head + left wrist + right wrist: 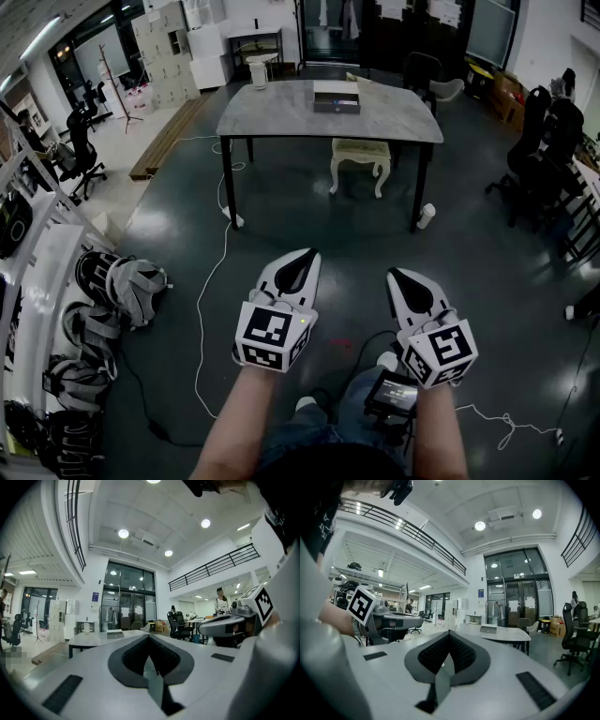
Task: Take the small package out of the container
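A dark, flat container (336, 101) rests on the far side of a grey table (281, 117), well ahead of me. It also shows as a small box (115, 633) in the left gripper view and as a small box (489, 629) in the right gripper view. No small package can be made out at this distance. My left gripper (308, 252) and right gripper (395, 274) are held side by side at waist height over the floor, far from the table. The jaws of the left gripper (149, 635) and of the right gripper (449, 632) are shut with nothing between them.
A cream stool (361, 155) stands under the table, with a white cylinder (427, 216) by its right leg. Backpacks (122, 281) lie beside shelving at the left. A white cable (211, 291) runs across the dark floor. Office chairs (544, 141) stand at the right.
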Demonstrator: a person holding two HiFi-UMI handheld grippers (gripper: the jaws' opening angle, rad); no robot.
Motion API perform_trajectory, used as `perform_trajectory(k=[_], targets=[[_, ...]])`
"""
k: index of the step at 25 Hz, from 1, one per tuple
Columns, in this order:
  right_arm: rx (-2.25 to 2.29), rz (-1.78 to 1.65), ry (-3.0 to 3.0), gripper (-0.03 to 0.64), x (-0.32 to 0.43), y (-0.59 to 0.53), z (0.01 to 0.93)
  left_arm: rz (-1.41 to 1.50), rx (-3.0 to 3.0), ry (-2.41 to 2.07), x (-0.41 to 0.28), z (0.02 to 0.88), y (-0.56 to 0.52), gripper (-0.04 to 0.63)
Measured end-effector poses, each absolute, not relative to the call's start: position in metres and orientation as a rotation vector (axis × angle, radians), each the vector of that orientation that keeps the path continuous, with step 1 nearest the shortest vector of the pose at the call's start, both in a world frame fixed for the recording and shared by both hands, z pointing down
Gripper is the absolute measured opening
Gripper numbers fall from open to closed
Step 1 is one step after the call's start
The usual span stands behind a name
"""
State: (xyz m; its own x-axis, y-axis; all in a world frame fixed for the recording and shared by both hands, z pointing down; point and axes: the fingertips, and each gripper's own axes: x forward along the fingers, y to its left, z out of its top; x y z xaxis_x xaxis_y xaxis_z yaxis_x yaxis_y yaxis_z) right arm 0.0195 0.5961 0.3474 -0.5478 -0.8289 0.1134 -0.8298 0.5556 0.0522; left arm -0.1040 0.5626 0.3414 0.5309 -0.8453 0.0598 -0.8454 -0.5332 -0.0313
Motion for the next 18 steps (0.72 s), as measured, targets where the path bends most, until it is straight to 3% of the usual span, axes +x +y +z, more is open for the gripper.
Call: perform_trajectory(k=[18], targets=[[1.333, 0.002, -2.714, 0.025, 0.05, 0.515, 0.341, 0.118, 2.679, -1.62, -0.075, 0.337, 0.489, 0.011]])
